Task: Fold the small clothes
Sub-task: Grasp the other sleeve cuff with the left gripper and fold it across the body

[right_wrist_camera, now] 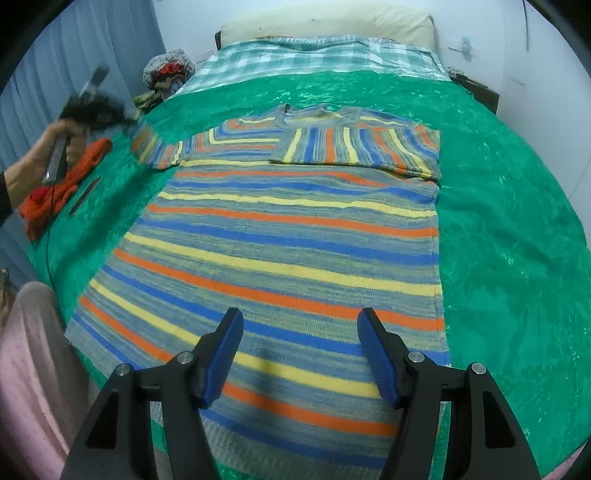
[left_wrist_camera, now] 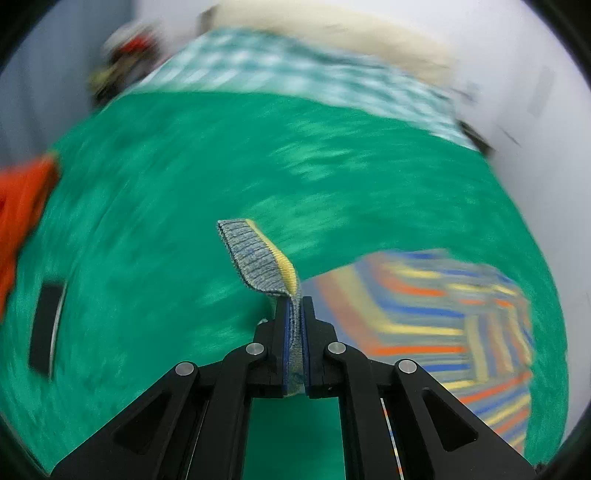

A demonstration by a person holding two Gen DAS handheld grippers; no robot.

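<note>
A striped knit sweater in blue, yellow, orange and grey lies flat on the green bedspread. Its right sleeve is folded across the chest. My left gripper is shut on the cuff of the left sleeve and holds it lifted; the rest of the sweater shows blurred to its right. In the right wrist view the left gripper is blurred at the far left, with the left sleeve hanging from it. My right gripper is open and empty above the sweater's hem.
An orange garment lies at the bed's left edge, beside a dark flat object. A checked sheet and a cream pillow are at the head. A cluttered pile stands left of the bed. Pink clothing is at lower left.
</note>
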